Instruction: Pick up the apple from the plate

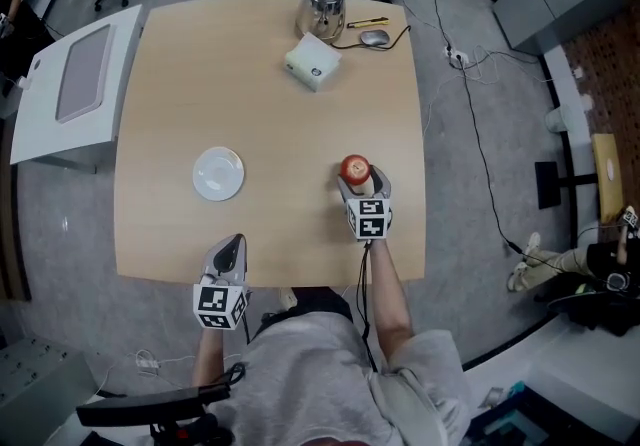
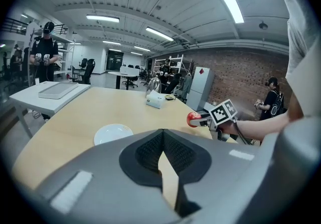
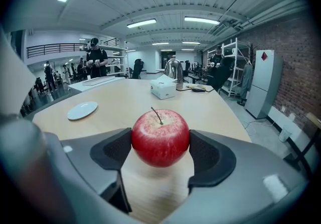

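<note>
A red apple (image 3: 160, 137) with its stem up is clamped between the pads of my right gripper (image 3: 160, 150), held just above the tabletop. From the head view the apple (image 1: 354, 169) and right gripper (image 1: 358, 177) are at the table's right middle. The white plate (image 1: 218, 174) lies bare at left centre, well apart from the apple. It also shows as a plate (image 3: 83, 110) far left in the right gripper view and a plate (image 2: 113, 133) in the left gripper view. My left gripper (image 1: 230, 252) sits at the table's near edge, its jaws (image 2: 161, 153) shut with nothing in them.
At the table's far side stand a metal kettle (image 1: 321, 6), a white box (image 1: 313, 62), a mouse (image 1: 374, 37) and a yellow pen (image 1: 368, 23). A white side table (image 1: 75, 84) adjoins the left edge. Cables (image 1: 470, 104) trail on the floor at right. People stand in the background.
</note>
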Motion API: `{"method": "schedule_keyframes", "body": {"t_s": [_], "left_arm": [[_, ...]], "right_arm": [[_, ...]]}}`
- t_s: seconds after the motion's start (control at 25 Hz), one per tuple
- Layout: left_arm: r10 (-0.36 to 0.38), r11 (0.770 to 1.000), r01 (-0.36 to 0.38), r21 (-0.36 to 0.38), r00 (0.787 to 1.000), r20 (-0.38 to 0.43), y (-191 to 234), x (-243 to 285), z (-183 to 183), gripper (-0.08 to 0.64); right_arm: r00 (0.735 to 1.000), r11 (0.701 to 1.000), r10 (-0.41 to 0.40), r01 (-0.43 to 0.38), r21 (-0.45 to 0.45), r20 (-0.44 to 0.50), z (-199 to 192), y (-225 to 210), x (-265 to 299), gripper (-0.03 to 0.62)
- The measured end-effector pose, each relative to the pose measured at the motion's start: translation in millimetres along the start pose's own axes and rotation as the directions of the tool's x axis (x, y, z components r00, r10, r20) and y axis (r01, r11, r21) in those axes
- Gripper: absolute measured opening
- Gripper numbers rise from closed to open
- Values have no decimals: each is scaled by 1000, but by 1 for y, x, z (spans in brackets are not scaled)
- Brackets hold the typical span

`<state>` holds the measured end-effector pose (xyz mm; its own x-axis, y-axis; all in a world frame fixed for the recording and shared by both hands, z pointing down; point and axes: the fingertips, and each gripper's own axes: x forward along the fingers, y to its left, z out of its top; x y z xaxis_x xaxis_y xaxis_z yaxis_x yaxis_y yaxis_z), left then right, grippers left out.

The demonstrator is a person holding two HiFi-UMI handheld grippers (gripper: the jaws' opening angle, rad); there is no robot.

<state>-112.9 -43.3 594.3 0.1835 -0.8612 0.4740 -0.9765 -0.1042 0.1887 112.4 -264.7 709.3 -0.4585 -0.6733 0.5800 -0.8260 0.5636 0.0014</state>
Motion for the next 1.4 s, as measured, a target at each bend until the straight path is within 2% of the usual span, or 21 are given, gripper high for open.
{"method": "schedule_keyframes", "body": {"t_s": [0.84, 1.4], "left_arm": [[-118, 991, 120, 61, 992, -41, -42, 20, -1, 20], [-161, 982, 166, 90, 985, -62, -61, 30, 2, 20]], "right_arm": [[992, 987, -126, 126, 95, -10, -36, -58, -44, 367], [984, 973, -178, 180, 142, -25, -57, -80, -64, 367]]}}
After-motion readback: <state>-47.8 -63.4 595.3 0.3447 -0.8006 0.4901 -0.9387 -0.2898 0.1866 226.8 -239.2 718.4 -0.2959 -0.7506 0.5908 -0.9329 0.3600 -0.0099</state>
